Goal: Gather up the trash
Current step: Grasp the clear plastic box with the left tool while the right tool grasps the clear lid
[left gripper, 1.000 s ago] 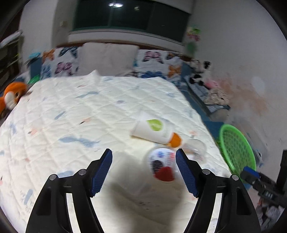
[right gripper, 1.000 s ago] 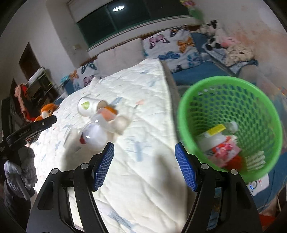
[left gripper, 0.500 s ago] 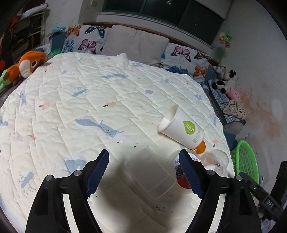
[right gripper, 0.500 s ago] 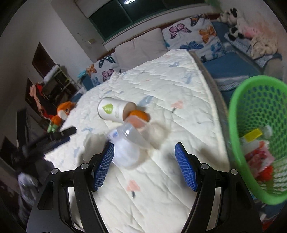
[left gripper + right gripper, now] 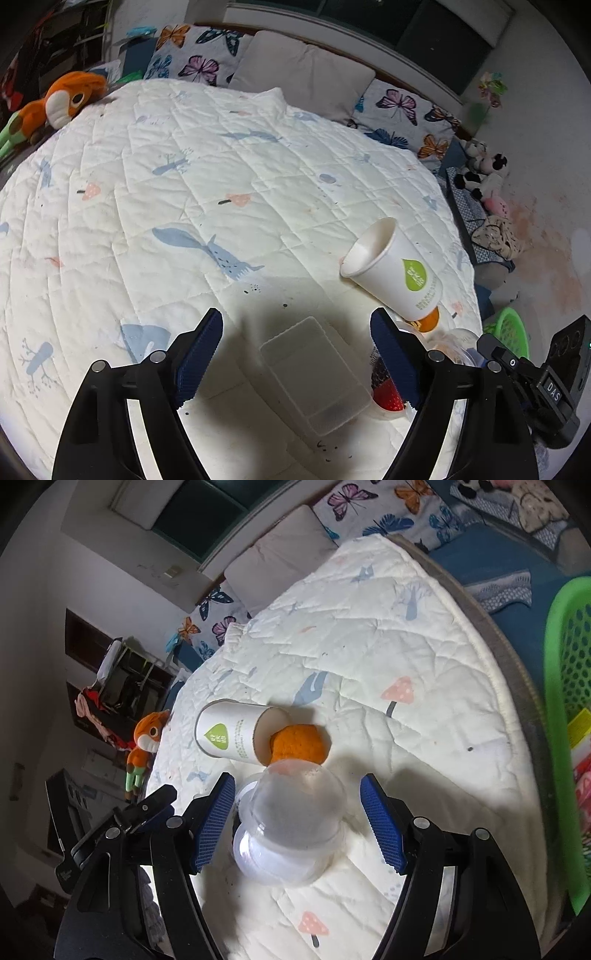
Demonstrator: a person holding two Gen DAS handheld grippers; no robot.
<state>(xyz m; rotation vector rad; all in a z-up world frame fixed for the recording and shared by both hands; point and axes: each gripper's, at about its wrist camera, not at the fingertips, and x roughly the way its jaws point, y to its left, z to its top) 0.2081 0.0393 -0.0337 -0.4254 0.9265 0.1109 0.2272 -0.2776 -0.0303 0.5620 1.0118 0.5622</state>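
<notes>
Both grippers now stand over the litter at the bed's corner, having swung in from the basket side within the last second. The right gripper (image 5: 297,818), jaws spread wide and holding nothing, brackets a clear domed cup (image 5: 291,825) that a moment ago lay well ahead of it, so a grasp looks close. The left gripper (image 5: 297,354), equally wide and empty, hangs above a flat clear plastic lid (image 5: 314,373), with a printed fruit cup (image 5: 386,387) beside its right finger. Just beyond lie a tipped paper cup (image 5: 395,269) and an orange ball (image 5: 299,744) touching its base. The green basket (image 5: 561,716), already holding wrappers, sits off the mattress edge to the right; the quilt (image 5: 221,177) stretches open toward the pillows (image 5: 303,74), leaving ample room.
</notes>
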